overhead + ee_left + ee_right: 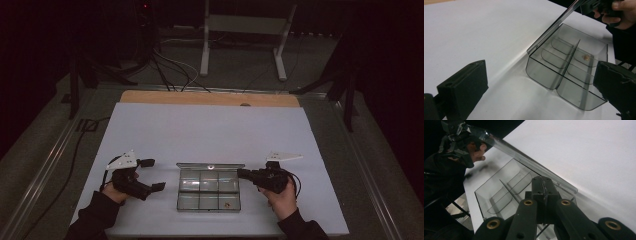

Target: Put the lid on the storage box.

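Organizer box [208, 194]: smoky clear plastic, six compartments, lid [210, 165] raised, small bead [227, 204] in one cell; near desk's [210, 130] front edge, midway, long axis across | right claw [242, 173] closed, touching box's right rim | left claw [152, 174] spread wide, empty, just left.

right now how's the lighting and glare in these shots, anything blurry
High view: dim, the room around dark, the white table the one bright area, a small glint on the clear box lid. Left gripper view: brighter, the box throws a soft shadow, the open left gripper near jaws soft. Right gripper view: the shut right gripper looms large and dark.
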A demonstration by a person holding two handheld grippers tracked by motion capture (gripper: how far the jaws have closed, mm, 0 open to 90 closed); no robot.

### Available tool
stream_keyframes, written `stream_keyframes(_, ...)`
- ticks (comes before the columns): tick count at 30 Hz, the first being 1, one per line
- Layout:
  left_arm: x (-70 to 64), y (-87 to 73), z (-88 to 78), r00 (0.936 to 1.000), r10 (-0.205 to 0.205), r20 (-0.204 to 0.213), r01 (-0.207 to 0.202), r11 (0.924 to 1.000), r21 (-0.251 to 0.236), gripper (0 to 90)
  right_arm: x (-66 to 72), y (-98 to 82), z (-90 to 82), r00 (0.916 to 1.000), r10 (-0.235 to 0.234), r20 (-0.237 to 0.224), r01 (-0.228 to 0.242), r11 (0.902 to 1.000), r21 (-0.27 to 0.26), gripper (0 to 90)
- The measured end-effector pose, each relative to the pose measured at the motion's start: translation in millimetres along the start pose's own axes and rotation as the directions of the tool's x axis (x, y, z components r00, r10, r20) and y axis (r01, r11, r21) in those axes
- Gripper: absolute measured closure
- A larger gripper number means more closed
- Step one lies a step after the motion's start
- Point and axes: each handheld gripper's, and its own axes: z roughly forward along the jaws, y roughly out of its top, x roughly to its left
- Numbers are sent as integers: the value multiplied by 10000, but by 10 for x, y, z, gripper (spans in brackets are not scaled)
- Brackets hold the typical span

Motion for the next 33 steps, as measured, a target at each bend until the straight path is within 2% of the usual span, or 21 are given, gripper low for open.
stream_keyframes(7, -19, -4, -23, 9997, -60, 221, 61, 10000, -8, 14, 12, -20, -9, 10000, 20, -2, -20, 10000, 40, 900)
stream_keyframes(15, -35, -1, -20, 9996, -13, 268, 14, 10000, -46, 14, 25, -52, -11, 10000, 15, 27, -15, 9999, 127, 900)
stream_keyframes(33, -45, 15, -37, 9994, 68, 327, -61, 9997, -217, 14, 37, -141, -40, 9983, -186, 558, 157, 9985, 524, 900)
